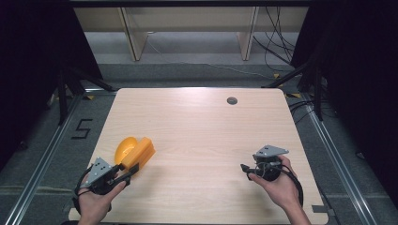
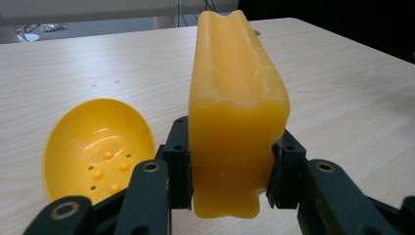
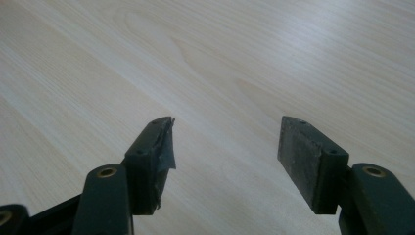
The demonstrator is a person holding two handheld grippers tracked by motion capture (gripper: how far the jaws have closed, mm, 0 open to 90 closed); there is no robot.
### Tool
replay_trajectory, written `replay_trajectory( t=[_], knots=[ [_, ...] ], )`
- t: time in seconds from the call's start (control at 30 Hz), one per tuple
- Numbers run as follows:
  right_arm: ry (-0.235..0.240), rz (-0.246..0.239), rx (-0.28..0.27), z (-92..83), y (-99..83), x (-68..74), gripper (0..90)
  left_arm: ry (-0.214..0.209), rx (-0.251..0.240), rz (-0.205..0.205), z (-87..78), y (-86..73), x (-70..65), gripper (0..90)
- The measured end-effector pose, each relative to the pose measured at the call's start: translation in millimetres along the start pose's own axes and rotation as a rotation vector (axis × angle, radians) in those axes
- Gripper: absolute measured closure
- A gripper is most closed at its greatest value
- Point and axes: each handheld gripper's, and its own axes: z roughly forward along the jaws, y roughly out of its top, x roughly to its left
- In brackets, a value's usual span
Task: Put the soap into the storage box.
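A tall yellow-orange block of soap [image 2: 237,112] stands between the black jaws of my left gripper [image 2: 229,169], which is shut on it low down, both pads pressed against its sides. In the high view the soap block [image 1: 141,152] lies at the table's front left with the left gripper [image 1: 127,171] on its near end. Beside it, to the left, rests a yellow oval soap dish [image 2: 93,147] with small bumps inside; the dish [image 1: 125,148] touches the block in the high view. My right gripper [image 3: 225,147] stands open over bare wood; the right gripper [image 1: 245,169] is at the front right.
The light wooden table [image 1: 202,126] has a round grey cable hole [image 1: 232,100] near its far edge. Dark floor, metal rails and cables surround the table. A hand holds each gripper at the near edge.
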Motion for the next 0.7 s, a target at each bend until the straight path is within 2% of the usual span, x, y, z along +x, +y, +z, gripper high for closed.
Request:
replay_trajectory(
  t=[0.13, 0.3, 0.33, 0.37, 0.4, 0.5, 0.6, 0.63, 0.7],
  knots=[
    [-0.005, -0.019, -0.030, -0.4, 0.3, -1.6, 38.8, 0.043, -0.015, -0.004, -1.9, 1.9, 0.9, 60.3],
    [-0.002, -0.020, -0.015, 0.8, 0.0, -2.1, 38.6, 0.097, -0.034, -0.051, -4.2, 1.6, 3.9, 60.3],
    [0.004, -0.007, -0.005, 0.1, 0.5, -1.1, 38.6, 0.112, -0.040, -0.062, -4.8, 1.2, 4.6, 60.3],
    [0.004, -0.010, -0.017, 1.2, 0.7, -0.6, 38.6, 0.122, -0.044, -0.067, -5.2, 1.1, 4.8, 60.4],
    [0.005, -0.017, -0.018, 1.1, 1.0, -0.8, 38.6, 0.137, -0.041, -0.066, -6.6, 1.2, 5.3, 60.3],
    [0.002, 0.003, -0.009, -0.3, 1.3, 0.7, 38.6, 0.169, -0.057, -0.060, -8.1, 2.8, 8.3, 60.3],
    [0.006, -0.006, -0.012, -0.6, 1.1, 0.3, 38.6, 0.186, -0.062, -0.044, -6.9, 3.6, 12.7, 60.3],
    [0.011, -0.031, -0.019, 0.7, 0.8, -1.4, 38.6, 0.192, -0.057, -0.044, -6.5, 3.7, 15.0, 60.3],
    [0.007, -0.033, -0.018, 0.6, 0.6, -1.4, 38.6, 0.203, -0.056, -0.051, -5.7, 3.4, 17.7, 60.3]
  ],
)
